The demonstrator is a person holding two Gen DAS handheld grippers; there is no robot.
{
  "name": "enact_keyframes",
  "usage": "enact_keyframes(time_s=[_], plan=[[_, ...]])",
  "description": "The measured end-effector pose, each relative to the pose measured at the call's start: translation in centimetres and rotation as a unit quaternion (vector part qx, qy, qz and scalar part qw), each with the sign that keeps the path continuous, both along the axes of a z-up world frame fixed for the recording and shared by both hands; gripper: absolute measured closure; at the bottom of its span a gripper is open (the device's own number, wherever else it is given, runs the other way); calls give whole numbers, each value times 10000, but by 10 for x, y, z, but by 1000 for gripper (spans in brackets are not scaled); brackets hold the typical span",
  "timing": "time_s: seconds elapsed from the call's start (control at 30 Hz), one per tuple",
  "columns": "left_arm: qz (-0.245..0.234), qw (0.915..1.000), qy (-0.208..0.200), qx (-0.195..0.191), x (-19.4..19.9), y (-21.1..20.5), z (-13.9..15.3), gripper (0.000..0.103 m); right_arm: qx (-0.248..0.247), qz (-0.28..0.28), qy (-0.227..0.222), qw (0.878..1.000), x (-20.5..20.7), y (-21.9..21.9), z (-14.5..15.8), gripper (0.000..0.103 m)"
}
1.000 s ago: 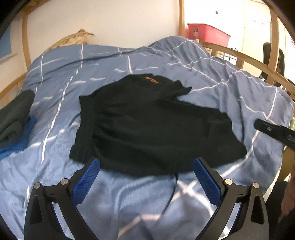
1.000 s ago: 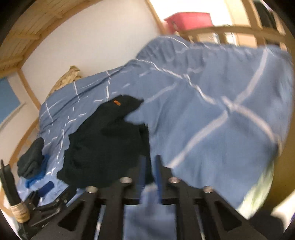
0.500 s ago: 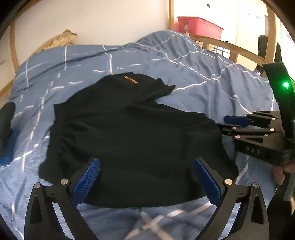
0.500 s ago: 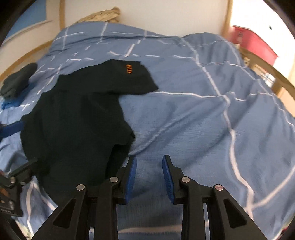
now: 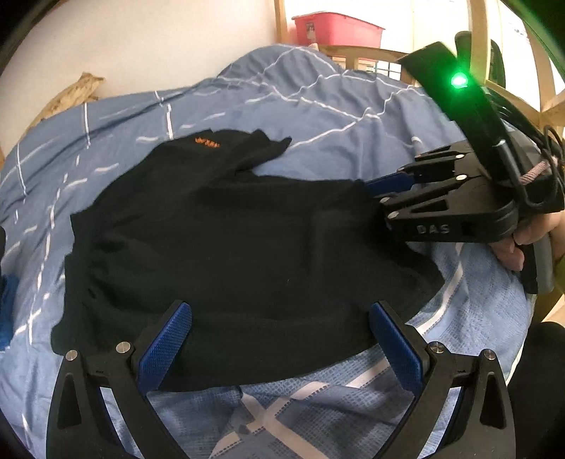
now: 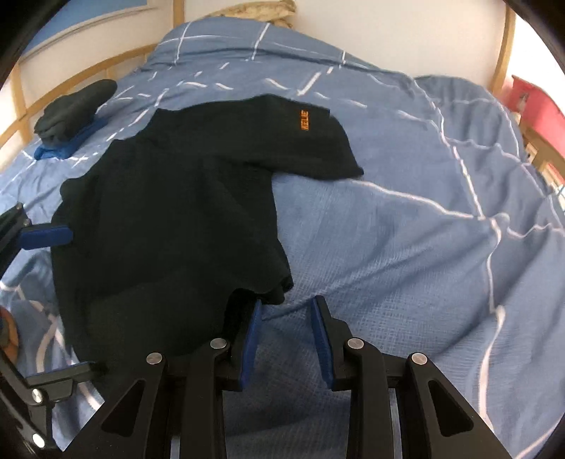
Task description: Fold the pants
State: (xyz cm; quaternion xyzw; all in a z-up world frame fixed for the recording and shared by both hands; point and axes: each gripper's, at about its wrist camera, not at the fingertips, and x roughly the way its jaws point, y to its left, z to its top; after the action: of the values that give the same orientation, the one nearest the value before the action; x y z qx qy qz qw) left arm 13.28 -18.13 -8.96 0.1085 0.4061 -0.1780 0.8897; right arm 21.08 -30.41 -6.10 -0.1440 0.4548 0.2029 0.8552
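Observation:
Black pants [image 5: 226, 233] with an orange logo [image 5: 207, 142] lie spread and rumpled on a blue bedspread [image 5: 335, 116]. My left gripper [image 5: 280, 335] is open wide, its fingertips over the pants' near edge. My right gripper [image 6: 286, 317] is partly open and empty, right at a corner of the pants [image 6: 169, 226]. It also shows in the left wrist view [image 5: 383, 185] at the pants' right edge. The left gripper's fingers [image 6: 46, 236] show at the left edge of the right wrist view.
A folded dark garment on blue cloth [image 6: 72, 109] lies at the bed's far side. A wooden bed frame [image 6: 70, 77] rings the bed. A red bin [image 5: 335, 30] stands beyond the bed. White wall behind.
Both grippers have moved in closer to the pants. The right gripper has opened from nearly shut and swung round to the pants' corner.

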Motion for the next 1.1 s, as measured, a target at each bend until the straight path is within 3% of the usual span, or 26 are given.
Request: enact_keyframes(time_s=[0.13,0.27,0.5,0.6,0.77,0.93,0.97,1.03,1.1], plan=[[45,9999,97,3,5,1,-4,1,-195,221,-62,9995,-5,4,-2,73],[132,9998,-62,-129,8,1,1,2,-360,356,-132,9986,-1,11,1,73],[75,9995,267,-115,9,2,-15,3,121,-8,-590,9982,13,10,20,73],[105,9989,404,-234,8,6,-20,3,252,95,-457,9986,11,9,17,73],[53,9989,423,-169,7,5,-24,3,-34,283,-193,9994,8,14,0,73],[98,9989,426,-180,8,4,-25,3,-145,319,-202,9992,13,21,-2,73],[99,9989,428,-180,7,5,-24,3,-166,327,-162,9992,16,23,-3,74],[99,9989,429,-174,7,5,-24,3,-123,409,-116,9990,14,25,-3,97],[104,9989,427,-174,7,5,-24,3,-228,285,-177,9992,12,24,0,98]])
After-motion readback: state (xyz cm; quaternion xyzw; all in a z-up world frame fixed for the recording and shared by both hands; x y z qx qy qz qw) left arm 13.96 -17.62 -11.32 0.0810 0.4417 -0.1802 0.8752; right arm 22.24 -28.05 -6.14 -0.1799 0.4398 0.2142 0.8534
